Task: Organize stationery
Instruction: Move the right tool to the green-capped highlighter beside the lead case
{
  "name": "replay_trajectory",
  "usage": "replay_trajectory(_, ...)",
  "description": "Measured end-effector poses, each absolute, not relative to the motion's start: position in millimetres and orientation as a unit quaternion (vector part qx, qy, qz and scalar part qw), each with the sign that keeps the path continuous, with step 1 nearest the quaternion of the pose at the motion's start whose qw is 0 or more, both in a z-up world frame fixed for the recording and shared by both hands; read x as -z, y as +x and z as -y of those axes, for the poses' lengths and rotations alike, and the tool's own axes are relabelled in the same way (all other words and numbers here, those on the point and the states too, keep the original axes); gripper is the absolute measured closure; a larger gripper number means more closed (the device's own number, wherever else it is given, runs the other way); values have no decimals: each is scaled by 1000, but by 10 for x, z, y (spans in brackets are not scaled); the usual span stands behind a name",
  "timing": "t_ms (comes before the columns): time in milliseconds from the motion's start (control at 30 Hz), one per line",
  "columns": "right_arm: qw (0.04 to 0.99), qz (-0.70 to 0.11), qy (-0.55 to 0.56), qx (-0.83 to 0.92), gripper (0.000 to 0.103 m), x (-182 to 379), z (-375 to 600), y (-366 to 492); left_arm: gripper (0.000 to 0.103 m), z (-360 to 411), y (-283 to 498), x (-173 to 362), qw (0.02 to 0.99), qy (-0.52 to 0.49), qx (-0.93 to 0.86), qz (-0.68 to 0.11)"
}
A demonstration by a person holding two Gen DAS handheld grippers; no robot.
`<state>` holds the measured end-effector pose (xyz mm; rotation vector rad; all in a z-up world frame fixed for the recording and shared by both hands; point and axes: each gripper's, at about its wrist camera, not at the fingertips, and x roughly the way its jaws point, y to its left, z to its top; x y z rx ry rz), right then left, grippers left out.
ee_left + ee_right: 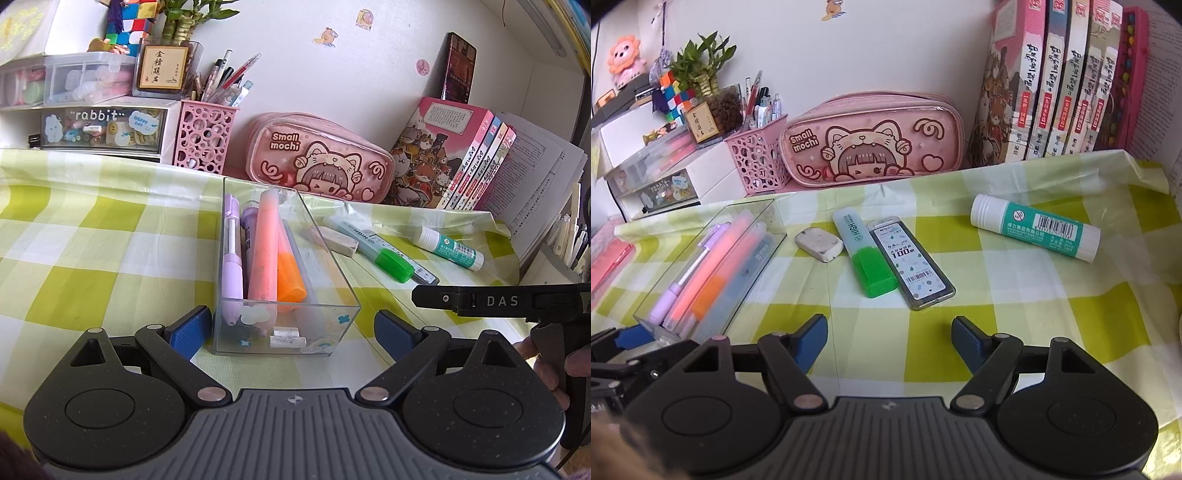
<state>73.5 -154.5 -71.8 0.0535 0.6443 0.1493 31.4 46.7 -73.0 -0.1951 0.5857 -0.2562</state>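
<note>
The left gripper [286, 328] is spread around the clear box [284, 266], its jaws not seen pressing. The right gripper [889, 341] is held wide, empty; the green highlighter [866, 254] lies just beyond its jaws.

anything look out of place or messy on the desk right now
Four items lie loose on the checked cloth outside the clear box: a smudged eraser, green highlighter, lead refill case and glue stick. Nothing looks spilled or broken.

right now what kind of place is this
Most likely a student's study desk at home: a row of books stands against the wall, a pink pen holder is full of pens, and a cartoon pencil case sits on a checked tablecloth.
</note>
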Motion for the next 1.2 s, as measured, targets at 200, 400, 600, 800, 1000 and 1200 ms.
replay_trajectory(200,953,-292,-7,-85,18,744,1448,791,11,-473,315,731,945,-96,126,-287)
replay_trajectory(400,956,-276,-52,-82,32,745,1327,852,11,-467,314,730,945,-96,126,-287)
replay_trajectory(600,956,-264,-79,-103,42,760,1232,900,11,-467,314,730,945,-96,126,-287)
replay_trajectory(800,957,-260,-91,-95,45,771,1209,948,11,-467,313,730,945,-96,125,-287)
replay_trajectory(1000,957,-256,-105,-89,45,755,1183,983,11,-472,315,730,945,-96,126,-287)
replay_trajectory(1200,955,-258,-111,-93,45,743,1169,1048,11,-473,315,730,945,-96,126,-287)
